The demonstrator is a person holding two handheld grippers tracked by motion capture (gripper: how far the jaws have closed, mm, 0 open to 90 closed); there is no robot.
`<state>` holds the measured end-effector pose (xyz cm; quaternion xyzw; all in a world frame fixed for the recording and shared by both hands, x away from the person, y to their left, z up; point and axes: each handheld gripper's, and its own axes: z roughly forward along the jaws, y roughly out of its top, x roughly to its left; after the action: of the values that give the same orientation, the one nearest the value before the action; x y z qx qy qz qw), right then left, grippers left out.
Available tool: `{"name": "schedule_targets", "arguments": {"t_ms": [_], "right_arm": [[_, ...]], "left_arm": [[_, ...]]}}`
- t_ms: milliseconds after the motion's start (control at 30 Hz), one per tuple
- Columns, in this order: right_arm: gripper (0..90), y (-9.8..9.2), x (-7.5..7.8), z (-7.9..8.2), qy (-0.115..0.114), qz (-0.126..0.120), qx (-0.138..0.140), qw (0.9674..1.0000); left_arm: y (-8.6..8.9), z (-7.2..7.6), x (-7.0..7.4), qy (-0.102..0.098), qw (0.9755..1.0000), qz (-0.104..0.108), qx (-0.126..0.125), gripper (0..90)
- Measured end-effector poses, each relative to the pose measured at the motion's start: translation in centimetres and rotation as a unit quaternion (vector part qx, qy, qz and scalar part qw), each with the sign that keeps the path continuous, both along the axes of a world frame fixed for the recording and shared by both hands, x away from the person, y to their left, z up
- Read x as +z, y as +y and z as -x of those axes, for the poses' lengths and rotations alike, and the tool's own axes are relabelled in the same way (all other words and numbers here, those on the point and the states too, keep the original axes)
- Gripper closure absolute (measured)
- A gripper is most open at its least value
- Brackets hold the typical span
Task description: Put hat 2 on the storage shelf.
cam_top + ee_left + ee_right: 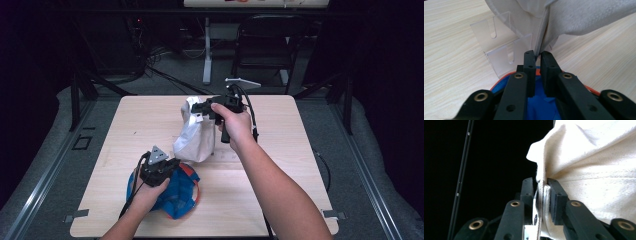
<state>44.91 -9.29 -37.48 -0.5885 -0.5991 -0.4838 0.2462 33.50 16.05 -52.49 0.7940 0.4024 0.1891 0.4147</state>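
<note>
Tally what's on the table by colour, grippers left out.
White cloth bag: 1
Blue bag with orange trim: 1
Clear plastic stand: 1
Total: 3

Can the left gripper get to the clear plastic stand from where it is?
Probably yes. The clear plastic stand sits on bare table just ahead of the left gripper, off to one side. Only the white cloth bag hangs nearby, not across it.
</note>
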Motion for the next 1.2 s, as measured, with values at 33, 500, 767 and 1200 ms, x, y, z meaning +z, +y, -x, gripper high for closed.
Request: {"name": "schedule_targets", "arguments": {"t_ms": [33, 500, 767, 1200], "right_arm": [[73.0, -0.2, 0.2, 0.1, -0.001, 0.004, -0.003, 1.0000], [64.2, -5.0, 0.1, 2.6, -0.064, 0.059, -0.030, 0.9957], [62.5, -7.1, -1.1, 5.1, -0.089, 0.064, -0.032, 0.9935], [56.3, -8.6, -5.2, 9.5, -0.135, 0.126, -0.032, 0.9823]], "left_arm": [[0.1, 0.1, 0.1, -0.001, 1.0000, 0.003, -0.004, 77.8], [3.3, 2.7, 1.6, -0.025, 0.9995, 0.018, 0.003, 58.9], [6.7, 3.9, 1.3, -0.004, 0.9995, 0.013, 0.028, 55.9], [11.7, 5.1, -1.2, 0.006, 0.9953, 0.024, 0.094, 53.8]]}}
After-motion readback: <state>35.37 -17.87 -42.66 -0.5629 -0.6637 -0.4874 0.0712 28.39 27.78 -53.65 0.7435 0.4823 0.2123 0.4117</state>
